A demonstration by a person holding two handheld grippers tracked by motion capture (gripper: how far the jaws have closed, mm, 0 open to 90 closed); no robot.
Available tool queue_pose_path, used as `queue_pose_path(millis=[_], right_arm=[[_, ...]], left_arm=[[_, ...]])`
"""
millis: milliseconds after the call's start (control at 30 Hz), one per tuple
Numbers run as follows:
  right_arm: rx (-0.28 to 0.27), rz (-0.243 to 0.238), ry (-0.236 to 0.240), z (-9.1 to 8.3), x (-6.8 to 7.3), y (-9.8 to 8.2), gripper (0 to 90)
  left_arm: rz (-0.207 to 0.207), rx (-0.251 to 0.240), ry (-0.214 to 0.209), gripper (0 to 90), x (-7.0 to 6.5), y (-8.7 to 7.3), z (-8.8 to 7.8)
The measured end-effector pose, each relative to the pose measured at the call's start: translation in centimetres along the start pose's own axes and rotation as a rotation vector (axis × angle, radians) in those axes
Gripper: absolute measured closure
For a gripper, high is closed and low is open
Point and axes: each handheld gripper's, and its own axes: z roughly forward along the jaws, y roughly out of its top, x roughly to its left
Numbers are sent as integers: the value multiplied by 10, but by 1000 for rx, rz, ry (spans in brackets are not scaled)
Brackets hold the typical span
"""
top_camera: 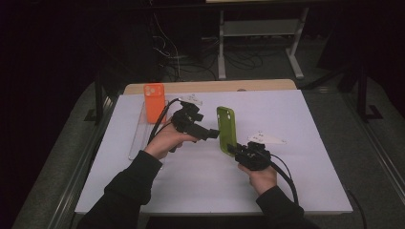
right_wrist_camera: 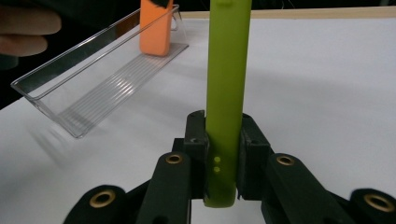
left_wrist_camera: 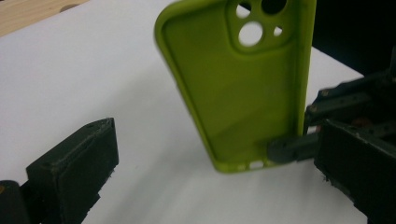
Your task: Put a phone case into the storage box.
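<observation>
The right claw (right_wrist_camera: 223, 154) is clamped on the lower end of a green phone case (right_wrist_camera: 227, 84) — one black pad presses on each face, and the case stands upright out of the jaws, seen edge-on in the right gripper view. In the high view the same case (top_camera: 226, 130) rises above the white table (top_camera: 296, 124) near its middle, with its hollow inside turned toward the left claw (top_camera: 212, 134). That claw stands wide, its pads apart and bare, just beside the case's open face — not touching it. Farther out, at the table's far left, an orange phone case (top_camera: 154, 102) stands upright at the far end of a clear plastic tray (right_wrist_camera: 88, 70), well apart from the green one.
</observation>
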Motion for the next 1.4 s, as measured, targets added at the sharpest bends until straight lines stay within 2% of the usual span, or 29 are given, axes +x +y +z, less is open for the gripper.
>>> queue_pose_path(millis=[67, 233, 367, 567, 633, 733, 867, 1067, 1400], right_arm=[[-4, -8, 6, 1, 1, 0, 757], [-7, 6, 17, 2, 3, -1, 757], [-3, -2, 21, 4, 6, -1, 757], [-1, 1, 36, 7, 10, -1, 757], [-4, -13, 35, 7, 10, -2, 757], [-3, -17, 36, 8, 11, -2, 757], [0, -21, 32, 8, 11, -2, 757], [1, -24, 28, 8, 11, -2, 757], [7, -29, 28, 9, 12, -3, 757]], left_arm=[[-16, -13, -10, 0, -2, 4, 3], [-23, -31, -17, 0, -3, 11, 8], [-25, -34, -12, 0, -3, 16, 13], [-42, -41, -29, 0, -5, 20, 20], [-43, -47, -32, 0, -6, 21, 23], [-65, -60, -27, 0, -7, 22, 26], [-76, -63, -21, 0, -7, 23, 27], [-91, -81, -19, 58, -6, 23, 26], [-85, -84, -20, 107, -5, 23, 25]])
